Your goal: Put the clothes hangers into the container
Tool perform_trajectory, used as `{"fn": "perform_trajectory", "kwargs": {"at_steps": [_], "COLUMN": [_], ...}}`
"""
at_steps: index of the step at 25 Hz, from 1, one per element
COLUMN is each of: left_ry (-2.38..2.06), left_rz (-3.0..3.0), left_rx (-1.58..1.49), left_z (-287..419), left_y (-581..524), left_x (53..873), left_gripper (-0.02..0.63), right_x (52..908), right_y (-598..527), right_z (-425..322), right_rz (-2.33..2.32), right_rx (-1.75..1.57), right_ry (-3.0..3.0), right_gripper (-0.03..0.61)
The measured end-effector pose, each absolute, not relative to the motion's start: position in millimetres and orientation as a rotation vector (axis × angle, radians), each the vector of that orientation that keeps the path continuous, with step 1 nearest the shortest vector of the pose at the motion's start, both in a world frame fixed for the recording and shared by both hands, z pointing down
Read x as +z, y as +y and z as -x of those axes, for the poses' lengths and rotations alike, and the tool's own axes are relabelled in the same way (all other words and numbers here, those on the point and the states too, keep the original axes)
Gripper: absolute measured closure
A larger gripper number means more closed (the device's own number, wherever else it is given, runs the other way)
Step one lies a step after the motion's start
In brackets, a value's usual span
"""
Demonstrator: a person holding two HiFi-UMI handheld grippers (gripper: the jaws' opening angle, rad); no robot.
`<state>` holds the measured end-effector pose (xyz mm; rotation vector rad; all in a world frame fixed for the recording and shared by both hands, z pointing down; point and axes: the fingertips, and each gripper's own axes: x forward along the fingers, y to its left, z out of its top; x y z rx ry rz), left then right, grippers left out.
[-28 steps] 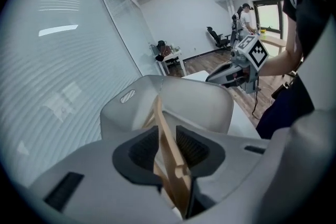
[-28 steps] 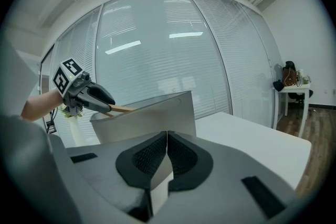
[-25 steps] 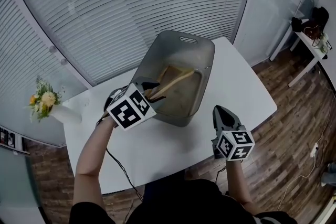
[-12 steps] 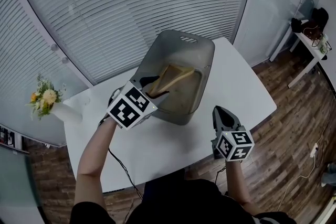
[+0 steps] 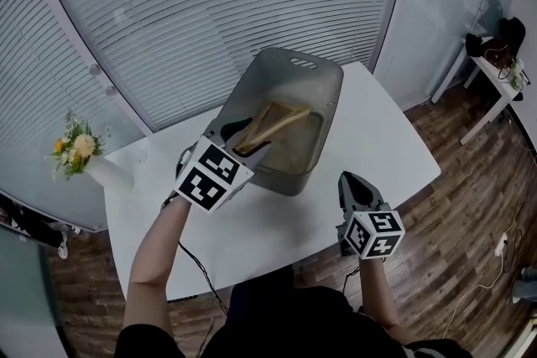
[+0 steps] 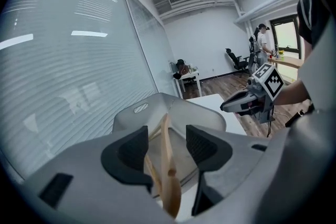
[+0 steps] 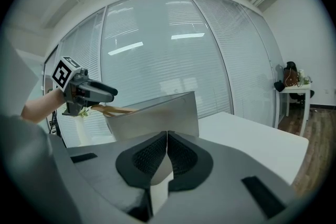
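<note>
The left gripper's [image 6: 167,145] jaws just opened, loose around the wooden hangers [image 5: 277,120] leaning in the bin [image 5: 302,63], which look stiff, light, best grabbed by a thin arm; the right gripper [image 7: 167,153] is closed, empty.

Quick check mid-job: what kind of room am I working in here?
Probably an office: a glass wall with slatted blinds, a white table on wood flooring, and an office chair further back.

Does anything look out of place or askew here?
The wooden hangers lean tilted in the grey container, one end poking over its near rim between the jaws of the left hand-held gripper, which have just been opening and do not press it. Nothing looks spilled or damaged.
</note>
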<state>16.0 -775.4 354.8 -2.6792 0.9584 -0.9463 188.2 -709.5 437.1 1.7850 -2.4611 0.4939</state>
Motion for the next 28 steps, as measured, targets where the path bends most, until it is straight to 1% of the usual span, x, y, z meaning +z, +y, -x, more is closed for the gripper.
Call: {"fn": "perform_trajectory", "kwargs": {"at_steps": [13, 19, 28], "left_ry": [1.257, 1.42, 1.628], "left_rz": [2.706, 2.7, 2.63], "left_rx": [-0.673, -0.498, -0.343], "left_z": [28, 49, 85], "left_y": [-747, -721, -681], "left_x": [328, 318, 333], "left_gripper": [0.383, 0.397, 0.409], "right_x": [433, 431, 438], "right_y": [-679, -660, -638], "right_z": [-173, -174, -165], "right_rz": [-1.725, -1.693, -1.671], "right_rx": [0.472, 0.442, 0.417], "right_ry": [-2.492, -2.512, -2.536], "right_gripper": [0.549, 0.549, 0.549]}}
